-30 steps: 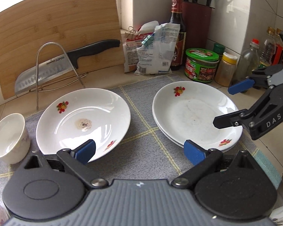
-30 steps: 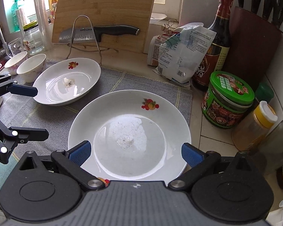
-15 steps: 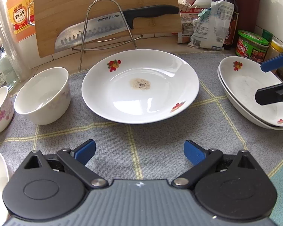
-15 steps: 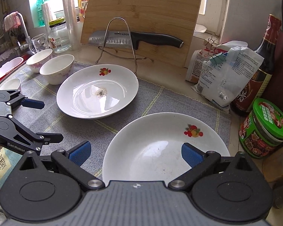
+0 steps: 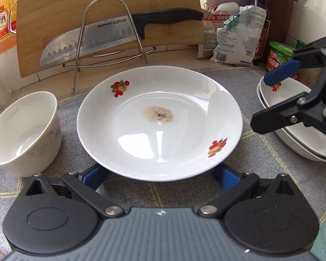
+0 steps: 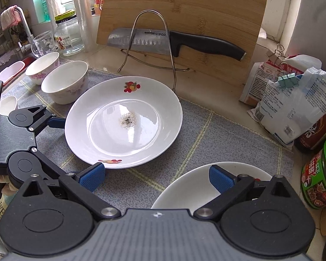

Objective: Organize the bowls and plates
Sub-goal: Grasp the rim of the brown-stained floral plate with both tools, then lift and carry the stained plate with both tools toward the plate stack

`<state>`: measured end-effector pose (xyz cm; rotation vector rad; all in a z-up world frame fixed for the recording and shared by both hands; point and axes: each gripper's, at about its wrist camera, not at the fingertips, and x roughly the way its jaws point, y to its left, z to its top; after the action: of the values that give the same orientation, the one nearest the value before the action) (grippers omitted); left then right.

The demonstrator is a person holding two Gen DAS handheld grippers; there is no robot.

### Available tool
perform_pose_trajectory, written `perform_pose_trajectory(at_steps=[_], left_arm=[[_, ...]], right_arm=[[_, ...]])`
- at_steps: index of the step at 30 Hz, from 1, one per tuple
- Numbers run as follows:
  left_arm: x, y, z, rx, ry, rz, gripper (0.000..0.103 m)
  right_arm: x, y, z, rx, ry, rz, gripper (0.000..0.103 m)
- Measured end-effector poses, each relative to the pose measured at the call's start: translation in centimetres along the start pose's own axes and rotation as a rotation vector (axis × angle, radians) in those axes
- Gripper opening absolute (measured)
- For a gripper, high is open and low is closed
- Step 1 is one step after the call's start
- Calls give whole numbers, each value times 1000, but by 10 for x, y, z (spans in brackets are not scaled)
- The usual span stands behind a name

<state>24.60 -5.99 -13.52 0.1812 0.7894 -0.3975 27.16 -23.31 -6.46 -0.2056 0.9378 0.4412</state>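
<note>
A white plate with fruit prints and a brown stain lies on the grey mat; it also shows in the right wrist view. My left gripper is open, its blue pads at the plate's near rim, low against the mat; it also shows in the right wrist view. My right gripper is open and empty, between that plate and a stack of two plates, which also shows in the left wrist view. A white bowl stands left of the stained plate.
A cutting board and a knife on a wire rack stand behind. Bags, a sauce bottle and a green-lidded jar crowd the right. Two more bowls and a glass jar are at the far left.
My left gripper moved forward to the stained plate, so its pads now sit at the near rim. My right gripper drew back and turned left, away from the stacked plates.
</note>
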Motion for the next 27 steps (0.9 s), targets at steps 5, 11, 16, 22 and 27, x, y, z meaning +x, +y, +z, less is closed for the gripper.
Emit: perform_pose_trajectory(at_steps=[5,11,16,22,27], left_arm=[[2,3,1,19,-13,-17,103],[4,5,0,28,-24,-27,103],[4,5,2,16,-18,-18,103],[4,5,1,15,-25,-19,103],[3,5,0,18,-33,-19,103]], right_arm=[[25,-1,20,-35,28,32,103],[53,-6,42,-65,63,83,103],[77,-12,57,-94,95,138,103],[94,-20,71,-106,106,257,103],[102,-26,81,-96,104,320,95]])
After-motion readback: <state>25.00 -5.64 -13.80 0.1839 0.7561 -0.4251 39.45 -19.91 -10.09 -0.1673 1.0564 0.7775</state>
